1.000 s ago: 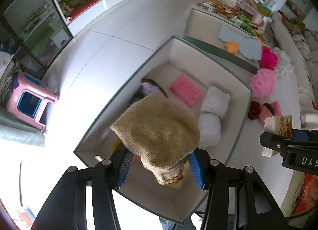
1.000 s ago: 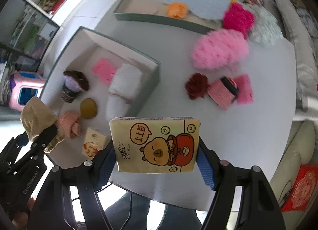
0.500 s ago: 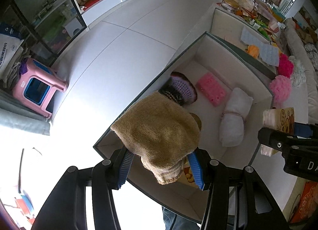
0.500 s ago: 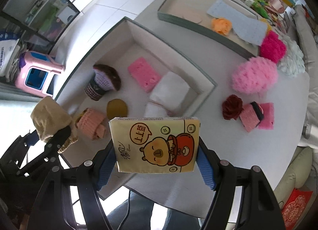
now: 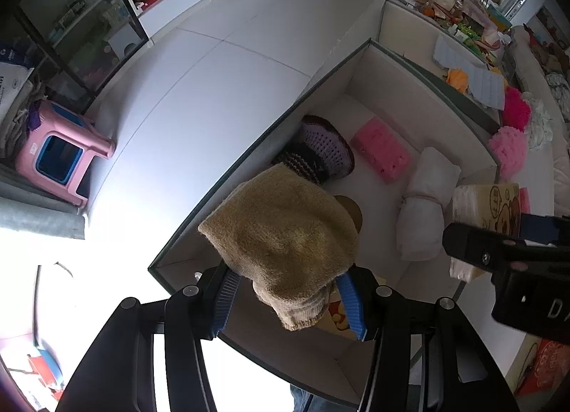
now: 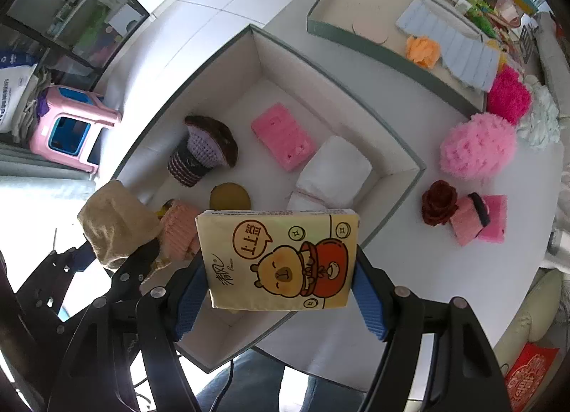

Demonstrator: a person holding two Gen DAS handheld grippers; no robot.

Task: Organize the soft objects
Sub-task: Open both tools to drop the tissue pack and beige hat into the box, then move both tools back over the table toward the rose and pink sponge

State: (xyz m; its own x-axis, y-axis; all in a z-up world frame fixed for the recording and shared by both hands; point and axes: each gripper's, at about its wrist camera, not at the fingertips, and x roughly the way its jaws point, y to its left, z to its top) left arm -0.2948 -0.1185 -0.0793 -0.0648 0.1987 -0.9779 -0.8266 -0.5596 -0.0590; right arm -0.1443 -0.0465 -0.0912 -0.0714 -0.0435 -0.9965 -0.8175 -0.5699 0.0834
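Note:
My left gripper (image 5: 286, 301) is shut on a tan knit hat (image 5: 281, 233) and holds it above the near left corner of a white open box (image 6: 399, 152). The hat also shows in the right wrist view (image 6: 114, 223). My right gripper (image 6: 278, 291) is shut on a yellow tissue pack with a cartoon bear (image 6: 278, 258), held over the box's near edge. In the box lie a pink sponge (image 6: 281, 135), a white rolled towel (image 6: 331, 173), a purple-brown crochet hat (image 6: 203, 152), a brown round pad (image 6: 229, 196) and a peach knit piece (image 6: 178, 230).
On the white table right of the box lie a light pink pompom (image 6: 477, 148), a magenta pompom (image 6: 507, 93), a dark red knit rose (image 6: 438, 203) and pink sponges (image 6: 477, 219). A second tray (image 6: 359, 45) stands behind. A pink stool (image 6: 71, 123) stands on the floor at left.
Both grippers have moved left and toward the near end of the box with their loads. The tissue pack now hangs over the box edge instead of over the table.

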